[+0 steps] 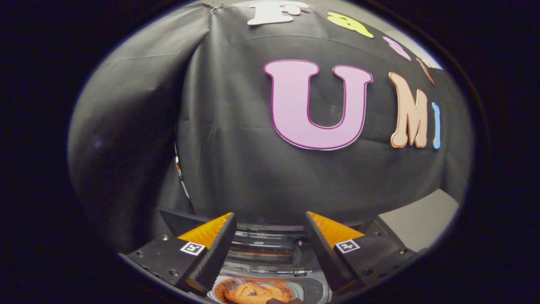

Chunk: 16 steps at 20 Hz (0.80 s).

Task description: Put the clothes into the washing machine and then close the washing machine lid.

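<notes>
Between my claw's (268,236) spread, empty fingers (219,249) and just below them, I see the washing machine's (270,257) open drum holding orange clothes (253,291); no readable label.

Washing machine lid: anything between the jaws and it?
Nothing visible. The gripper holds its jaws open, with the clear lid just ahead between them, apparently raised. The orange clothes lie below it, already inside.

Washing machine (270,253) sits low, at 6 o'clock between the spread gripper (268,226) fingers: lid open, clear and curved, standing at its 12 o'clock side. Orange clothes (253,291) lie bunched inside the round drum opening.
</notes>
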Motion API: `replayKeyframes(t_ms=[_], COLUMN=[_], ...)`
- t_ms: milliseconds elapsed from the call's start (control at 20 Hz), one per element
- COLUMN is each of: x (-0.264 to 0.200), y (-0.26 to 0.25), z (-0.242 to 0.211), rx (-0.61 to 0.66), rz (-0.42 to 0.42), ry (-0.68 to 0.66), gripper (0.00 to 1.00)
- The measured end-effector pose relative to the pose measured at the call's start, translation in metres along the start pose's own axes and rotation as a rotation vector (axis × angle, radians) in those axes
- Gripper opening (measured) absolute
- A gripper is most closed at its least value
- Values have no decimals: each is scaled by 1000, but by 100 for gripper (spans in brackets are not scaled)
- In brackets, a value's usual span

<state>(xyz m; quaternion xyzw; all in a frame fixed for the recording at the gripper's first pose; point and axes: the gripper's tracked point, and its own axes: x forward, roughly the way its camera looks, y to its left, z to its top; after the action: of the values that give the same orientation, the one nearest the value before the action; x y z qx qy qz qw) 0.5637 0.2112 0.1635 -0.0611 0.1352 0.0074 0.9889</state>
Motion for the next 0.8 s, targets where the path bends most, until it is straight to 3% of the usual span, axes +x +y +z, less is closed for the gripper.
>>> replayKeyframes(t_ms=[300, 400, 500, 600, 800], x=[34, 44, 54, 58, 58], y=[-2, 2, 2, 1, 3], z=[-6, -21, -19, -31, -30], rx=[-13, -34, -3, 70, 59], rz=[-69, -61, -68, -69, -59], ry=[25, 74, 59, 128, 141], gripper=[96, 96, 97, 97, 98])
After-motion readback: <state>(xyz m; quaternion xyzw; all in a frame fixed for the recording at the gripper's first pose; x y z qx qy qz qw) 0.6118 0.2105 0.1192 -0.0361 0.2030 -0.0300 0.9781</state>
